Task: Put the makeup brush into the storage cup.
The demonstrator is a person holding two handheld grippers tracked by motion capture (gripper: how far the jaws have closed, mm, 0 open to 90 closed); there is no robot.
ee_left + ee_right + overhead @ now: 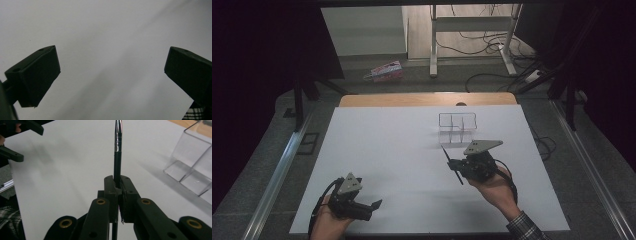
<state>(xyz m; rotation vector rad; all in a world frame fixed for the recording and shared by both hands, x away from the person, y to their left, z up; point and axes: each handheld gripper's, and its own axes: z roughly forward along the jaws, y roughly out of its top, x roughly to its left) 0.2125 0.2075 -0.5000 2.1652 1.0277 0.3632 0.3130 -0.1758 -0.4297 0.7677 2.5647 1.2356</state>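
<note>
Right claw [451, 167]: closed tight on a black pen [117, 157]; the pads press on both sides of the pen's barrel, as the right gripper view shows.
Pen: it sticks out of the right claw on both ends; in the high view it is tilted, with the upper end pointing to the far left and the lower end to the near right. It is held above the white surface [392, 150] and does not touch it.
Left claw [373, 210]: wide open, with nothing between the two jaws; in the left gripper view there is only the white surface between them.
Left claw place: near left part of the surface, well apart from the pen.
Clear organizer [457, 129]: a transparent box with compartments; it stands on the far right part of the surface, near the right claw, just beyond it.
Pen and organizer: apart, not touching.
Hands: each hand holds its gripper from the near edge; a checked sleeve [524, 227] is on the right arm.
</note>
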